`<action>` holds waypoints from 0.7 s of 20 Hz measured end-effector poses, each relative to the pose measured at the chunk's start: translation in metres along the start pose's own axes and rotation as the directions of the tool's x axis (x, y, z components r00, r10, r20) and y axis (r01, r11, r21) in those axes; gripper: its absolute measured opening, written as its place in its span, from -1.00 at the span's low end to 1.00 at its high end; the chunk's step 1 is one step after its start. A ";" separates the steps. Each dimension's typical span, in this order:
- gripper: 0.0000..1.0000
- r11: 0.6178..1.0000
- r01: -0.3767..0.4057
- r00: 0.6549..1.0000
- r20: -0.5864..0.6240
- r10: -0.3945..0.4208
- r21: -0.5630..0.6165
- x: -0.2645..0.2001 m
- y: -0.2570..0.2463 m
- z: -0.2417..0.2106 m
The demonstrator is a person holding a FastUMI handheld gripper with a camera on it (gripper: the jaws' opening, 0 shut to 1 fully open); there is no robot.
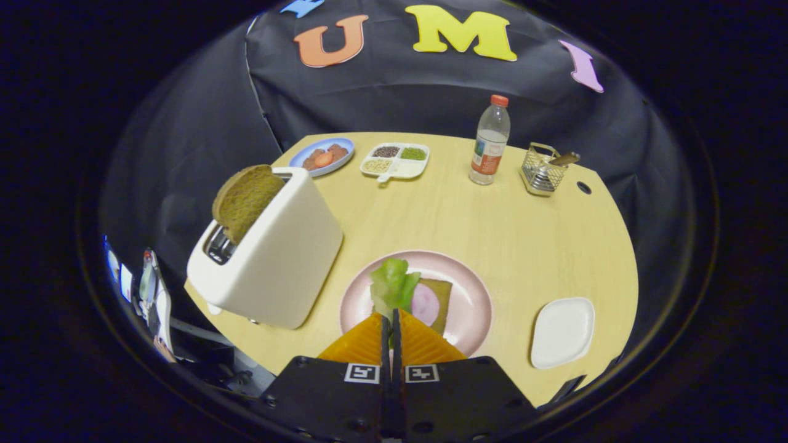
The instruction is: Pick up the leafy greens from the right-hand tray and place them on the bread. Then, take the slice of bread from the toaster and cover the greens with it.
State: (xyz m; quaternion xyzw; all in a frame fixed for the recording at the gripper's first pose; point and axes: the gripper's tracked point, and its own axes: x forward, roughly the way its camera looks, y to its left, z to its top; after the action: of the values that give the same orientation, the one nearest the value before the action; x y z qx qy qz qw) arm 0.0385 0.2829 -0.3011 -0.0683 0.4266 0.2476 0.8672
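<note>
Pale wooden tabletop [492, 227] before a black cloth wall. At centre, a round pink plate [474, 307] bears a dark bread slice [442, 298] topped with a pink ham round [425, 304]. The gripper [391, 320], jaws nearly closed, pinches the green leafy lettuce [393, 286] just above the plate's 9 o'clock half. At 10 o'clock, a white toaster [277, 264] holds a brown bread slice [243, 200]. At 4 o'clock lies a white square tray [563, 332].
</note>
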 end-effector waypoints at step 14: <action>-0.99 1.000 -0.003 0.988 -0.152 0.000 -0.022 0.066 -0.077 -0.027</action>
State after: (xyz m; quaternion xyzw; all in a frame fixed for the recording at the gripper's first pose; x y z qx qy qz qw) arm 0.0907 0.2322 -0.3761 -0.0963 0.4888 0.2471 0.8311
